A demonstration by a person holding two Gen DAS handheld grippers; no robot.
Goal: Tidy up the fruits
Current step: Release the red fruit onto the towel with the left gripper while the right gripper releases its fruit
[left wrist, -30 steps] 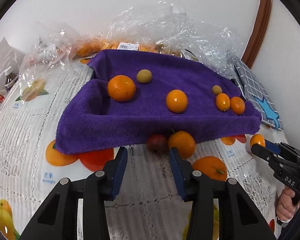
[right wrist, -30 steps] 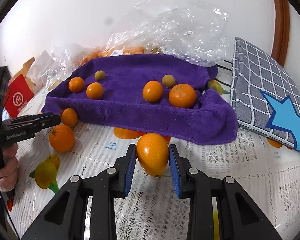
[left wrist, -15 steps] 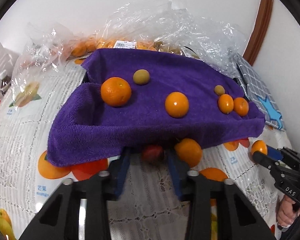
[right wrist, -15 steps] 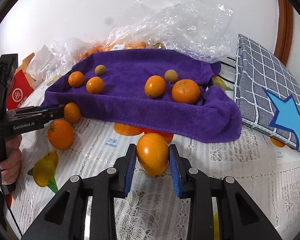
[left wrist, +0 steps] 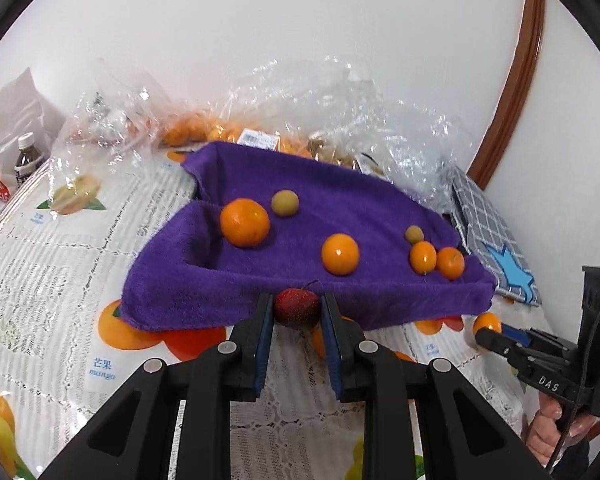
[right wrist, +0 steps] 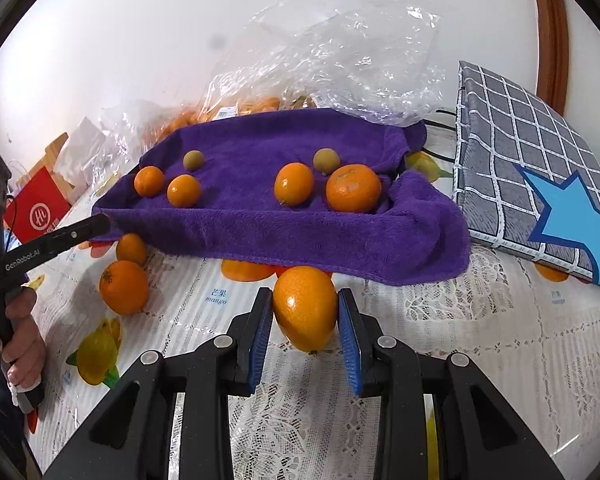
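A purple towel (left wrist: 340,216) lies on the table with several oranges and two small greenish fruits on it; it also shows in the right wrist view (right wrist: 300,216). My left gripper (left wrist: 297,312) is shut on a small red fruit (left wrist: 297,307), held at the towel's near edge. My right gripper (right wrist: 305,314) is shut on a large orange (right wrist: 305,308), just in front of the towel. Two loose oranges (right wrist: 124,286) sit on the tablecloth left of it, near the left gripper's tip (right wrist: 76,234).
Clear plastic bags of fruit (left wrist: 228,128) lie behind the towel against the wall. A grey checked cushion with a blue star (right wrist: 540,184) is at the right. A red box (right wrist: 36,208) and a bottle (left wrist: 26,160) stand at the left.
My left gripper moved forward to the red fruit, closed on it and lifted it. My right gripper kept hold of the large orange and came closer to the towel.
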